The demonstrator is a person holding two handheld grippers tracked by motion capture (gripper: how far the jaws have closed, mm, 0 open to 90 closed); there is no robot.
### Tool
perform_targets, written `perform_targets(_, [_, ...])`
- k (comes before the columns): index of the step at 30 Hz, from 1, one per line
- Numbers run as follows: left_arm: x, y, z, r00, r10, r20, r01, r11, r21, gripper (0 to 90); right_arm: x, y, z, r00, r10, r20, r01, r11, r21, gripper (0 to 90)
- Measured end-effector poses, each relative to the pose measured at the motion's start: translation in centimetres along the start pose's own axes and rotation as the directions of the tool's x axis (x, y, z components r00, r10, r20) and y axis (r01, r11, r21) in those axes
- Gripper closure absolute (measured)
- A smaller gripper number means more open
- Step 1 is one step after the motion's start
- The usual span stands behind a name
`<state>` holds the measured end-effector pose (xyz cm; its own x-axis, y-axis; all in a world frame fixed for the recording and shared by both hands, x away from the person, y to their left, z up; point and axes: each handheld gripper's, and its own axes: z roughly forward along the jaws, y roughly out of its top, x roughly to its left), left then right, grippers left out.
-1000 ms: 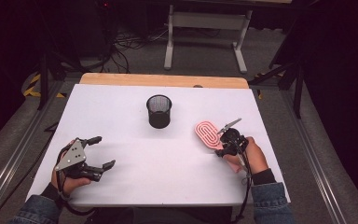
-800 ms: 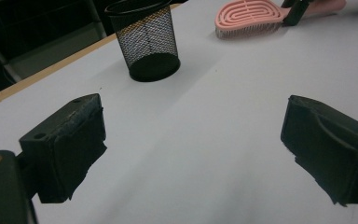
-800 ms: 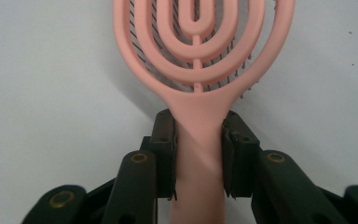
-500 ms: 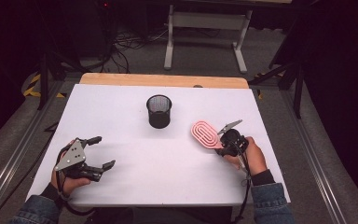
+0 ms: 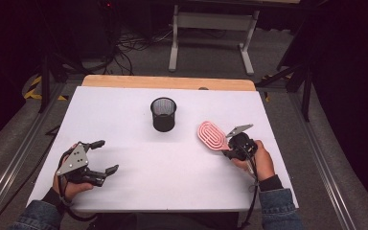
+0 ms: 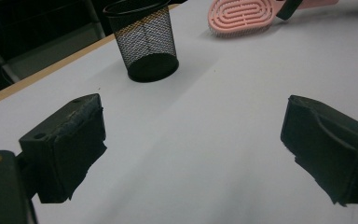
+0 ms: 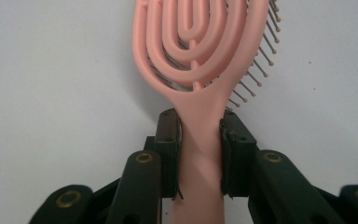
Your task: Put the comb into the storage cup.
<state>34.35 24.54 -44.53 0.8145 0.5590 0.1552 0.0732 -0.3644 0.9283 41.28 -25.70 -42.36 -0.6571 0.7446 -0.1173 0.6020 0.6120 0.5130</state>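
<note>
High view, left gripper (image 5: 98, 157): idle on my near-left, jaws wide, nothing between.
Mesh cup (image 5: 163, 114): upright, table (image 5: 124, 105) centre-back.
Hairbrush (image 5: 212, 136): head has swung left; right of cup.
Right gripper (image 7: 198, 144): jaws just closed, clamped on brush handle; pickup secured, lift next I reckon.

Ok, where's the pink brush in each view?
High view: the brush lies right of centre on the table, its handle in the right gripper.
Left gripper view: the brush is at the top edge, right of the cup.
Right gripper view: the brush runs up the middle, with both pads clamped on its handle.
Shared landmark: the black mesh cup, also in the left gripper view.
</note>
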Motion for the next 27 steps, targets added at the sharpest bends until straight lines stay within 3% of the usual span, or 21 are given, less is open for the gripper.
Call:
perform_targets(9, [0.0, 0.0, 0.1, 1.0, -0.002, 0.005, 0.002, 1.0, 0.002, 7.5, -0.4, -0.2, 0.5, 0.9989, 0.031, -0.036, -0.03, 0.999, 0.014, 72.3])
perform_targets(22, [0.0, -0.1, 0.3, 0.9999, -0.003, 0.01, 0.002, 0.9999, 0.011, 7.7, -0.9, -0.1, 0.9, 0.9992, 0.037, -0.017, -0.036, 0.998, 0.042, 64.5])
perform_targets(27, [0.0, -0.1, 0.4, 0.9999, -0.001, 0.013, 0.0, 0.9999, 0.017, 7.7, -1.2, 0.0, 1.0, 0.9984, 0.042, -0.038, -0.04, 0.998, 0.056, 69.2])
